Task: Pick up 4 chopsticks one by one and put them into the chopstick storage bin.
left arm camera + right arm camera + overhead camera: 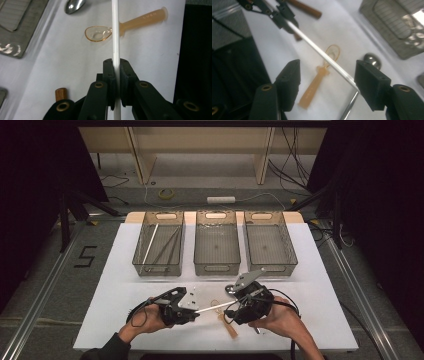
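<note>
We have the white chopstick (pixel 115 32) clamped between the pads of our left hand-held gripper (pixel 192 312), low and left of centre in the high view, so the stick hangs above the bench (pixel 125 270) and runs towards our right hand-held gripper (pixel 327 75). That one stands with its jaws wide apart; the stick's far end passes between them, at most grazing one pad and not gripped. We judge the hand-over done and the sorting still ahead: the left bin (pixel 159 245) at the upper left already holds a white stick and some dark ones, while the middle bin (pixel 216 245) and right bin (pixel 269 242) look bare. An amber plastic spoon (pixel 120 27), a metal spoon (pixel 372 60) and a wooden-handled piece (pixel 304 8) still lie on the bench near our hands.
</note>
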Demonstrator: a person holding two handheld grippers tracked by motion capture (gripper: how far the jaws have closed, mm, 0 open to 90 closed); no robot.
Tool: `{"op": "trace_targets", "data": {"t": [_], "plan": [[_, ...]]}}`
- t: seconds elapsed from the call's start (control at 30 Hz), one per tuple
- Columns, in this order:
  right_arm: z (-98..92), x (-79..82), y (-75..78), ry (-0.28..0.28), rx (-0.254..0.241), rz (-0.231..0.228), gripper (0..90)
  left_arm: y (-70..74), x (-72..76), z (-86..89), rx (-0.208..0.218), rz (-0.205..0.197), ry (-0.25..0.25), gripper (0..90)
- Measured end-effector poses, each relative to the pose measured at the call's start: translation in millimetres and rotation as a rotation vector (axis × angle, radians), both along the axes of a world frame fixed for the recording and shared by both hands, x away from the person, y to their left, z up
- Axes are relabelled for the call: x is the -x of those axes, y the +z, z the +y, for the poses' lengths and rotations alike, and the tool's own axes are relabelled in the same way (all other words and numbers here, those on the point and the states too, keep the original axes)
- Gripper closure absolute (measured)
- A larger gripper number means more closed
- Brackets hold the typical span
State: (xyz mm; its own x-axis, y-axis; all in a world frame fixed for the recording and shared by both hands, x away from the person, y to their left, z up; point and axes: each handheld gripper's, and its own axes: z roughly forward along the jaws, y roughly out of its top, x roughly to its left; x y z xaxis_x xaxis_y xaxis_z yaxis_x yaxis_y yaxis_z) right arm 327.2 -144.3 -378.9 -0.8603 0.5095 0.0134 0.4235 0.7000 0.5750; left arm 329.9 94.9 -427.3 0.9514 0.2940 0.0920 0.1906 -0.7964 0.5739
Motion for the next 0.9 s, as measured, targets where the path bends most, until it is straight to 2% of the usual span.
{"op": "trace_targets", "data": {"t": [0.23, 0.63, 0.8, 0.9], "plan": [[-10.9, -0.1, 2.7, -0.091, -0.078, -0.045, 34.6, 3.1, -8.9, 8.6, 0.027, 0.001, 0.106, 84.4], [-27.9, -1.5, -10.2, -0.194, -0.123, -0.043, 29.2, 9.8, -19.2, 26.3, 0.085, -0.004, 0.248, 84.4], [-35.4, -3.5, -15.8, -0.232, -0.187, -0.036, 28.4, 11.3, -23.7, 34.7, 0.109, -0.008, 0.3, 84.4], [-36.6, -4.1, -19.7, -0.244, -0.196, -0.027, 28.4, 12.5, -26.7, 40.8, 0.125, -0.011, 0.338, 84.4]]}}
